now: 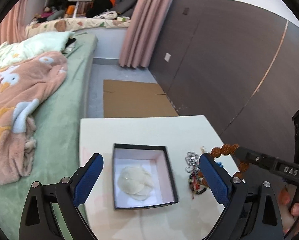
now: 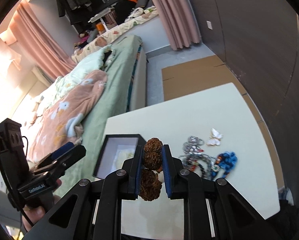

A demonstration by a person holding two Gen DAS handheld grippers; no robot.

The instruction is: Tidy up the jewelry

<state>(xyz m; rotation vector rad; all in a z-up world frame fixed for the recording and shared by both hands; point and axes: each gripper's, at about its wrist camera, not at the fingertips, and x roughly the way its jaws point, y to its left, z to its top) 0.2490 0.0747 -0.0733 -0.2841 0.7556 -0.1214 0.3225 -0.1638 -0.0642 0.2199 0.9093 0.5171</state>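
White table [image 1: 149,128] | left gripper [image 1: 151,177] spread wide over box [image 1: 169,172] | right gripper [image 2: 152,167] clamps bead bracelet [image 2: 152,158] (knobbly brown)

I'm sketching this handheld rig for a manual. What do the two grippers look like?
Both are black, angular linkage frames with silver round pivot pins and blue textured finger pads. The left gripper bears white "GenRobot.AI" lettering, a black camera block on top and a thin black cable. The right gripper shows raised "DAS" lettering.
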